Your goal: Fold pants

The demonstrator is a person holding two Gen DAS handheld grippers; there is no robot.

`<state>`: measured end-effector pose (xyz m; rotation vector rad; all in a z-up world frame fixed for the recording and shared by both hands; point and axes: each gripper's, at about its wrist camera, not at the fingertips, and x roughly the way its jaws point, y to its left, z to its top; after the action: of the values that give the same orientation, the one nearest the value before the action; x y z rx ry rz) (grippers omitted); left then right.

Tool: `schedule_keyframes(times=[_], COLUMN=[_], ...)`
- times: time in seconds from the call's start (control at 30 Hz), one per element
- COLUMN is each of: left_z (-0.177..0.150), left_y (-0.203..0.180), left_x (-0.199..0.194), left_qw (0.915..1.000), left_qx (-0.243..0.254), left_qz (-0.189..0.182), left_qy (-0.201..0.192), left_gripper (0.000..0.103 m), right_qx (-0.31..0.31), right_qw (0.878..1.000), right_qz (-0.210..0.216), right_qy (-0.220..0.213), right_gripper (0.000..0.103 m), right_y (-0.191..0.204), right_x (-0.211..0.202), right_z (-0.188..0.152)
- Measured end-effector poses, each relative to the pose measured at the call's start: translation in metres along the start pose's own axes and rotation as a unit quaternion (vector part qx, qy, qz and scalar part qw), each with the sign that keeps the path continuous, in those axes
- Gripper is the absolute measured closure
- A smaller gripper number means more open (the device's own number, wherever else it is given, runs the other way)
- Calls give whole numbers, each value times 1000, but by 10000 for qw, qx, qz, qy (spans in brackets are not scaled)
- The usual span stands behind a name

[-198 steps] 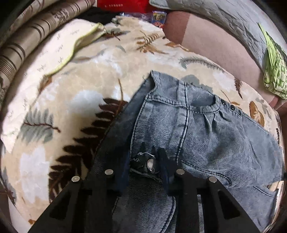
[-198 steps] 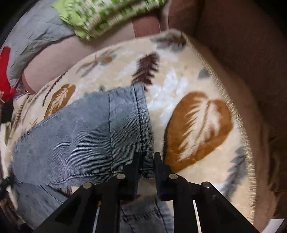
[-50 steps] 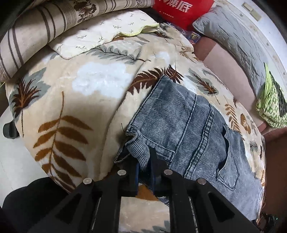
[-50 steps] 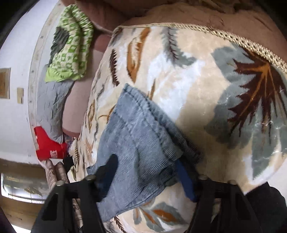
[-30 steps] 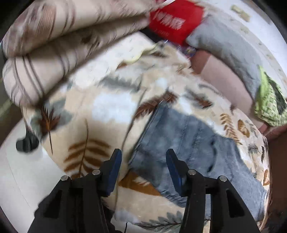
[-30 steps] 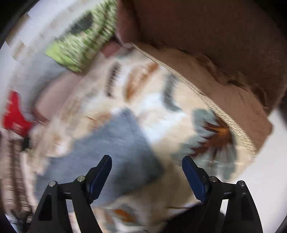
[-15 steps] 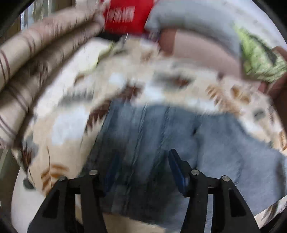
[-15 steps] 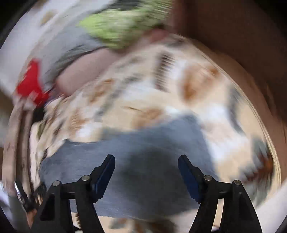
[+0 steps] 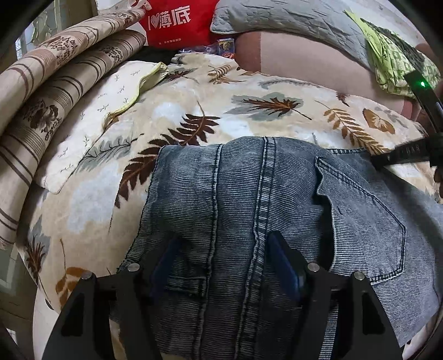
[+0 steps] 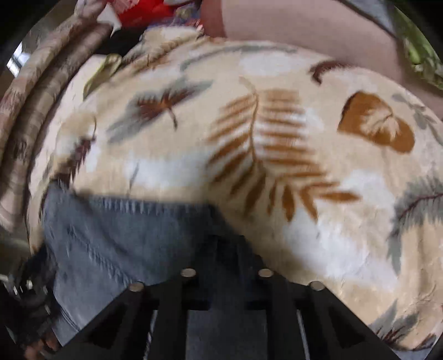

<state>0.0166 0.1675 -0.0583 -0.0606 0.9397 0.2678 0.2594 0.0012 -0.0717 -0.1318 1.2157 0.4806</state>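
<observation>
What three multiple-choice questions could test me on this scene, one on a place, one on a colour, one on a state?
1. Where do the jeans lie?
A. on the leaf-print blanket
B. on a bare floor
C. in a basket

2. What colour is the cushion with white writing?
A. blue
B. red
C. yellow

3. How does the right gripper stand?
A. wide open
B. out of view
C. shut

Answers: 1 A, blanket shows on several sides of the denim. 2 B, it is plainly red. 3 C, its fingers meet at the jeans' edge.
</observation>
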Motion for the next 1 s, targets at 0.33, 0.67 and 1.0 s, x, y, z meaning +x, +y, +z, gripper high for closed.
schedule_keyframes(times=[0.33, 0.67, 1.0], left_z=[1, -1, -3], left_y=[-4, -2, -3], left_x=[2, 1, 0], left_qw=[9999, 9997, 9995], left_qx=[-34, -76, -28], left_qz=[142, 151, 189], left_qy=[-68, -194, -267], left_gripper=[30, 27, 26], right_qx=[611, 1103, 3462], right_qw=[9904, 9791, 9141], right_qz=[420, 1433, 1863], right_qy=[-1165, -932, -994], right_gripper=[23, 27, 23], right_y=[16, -11, -236], right_x=[-63, -77, -127], right_z=[-28, -65, -200])
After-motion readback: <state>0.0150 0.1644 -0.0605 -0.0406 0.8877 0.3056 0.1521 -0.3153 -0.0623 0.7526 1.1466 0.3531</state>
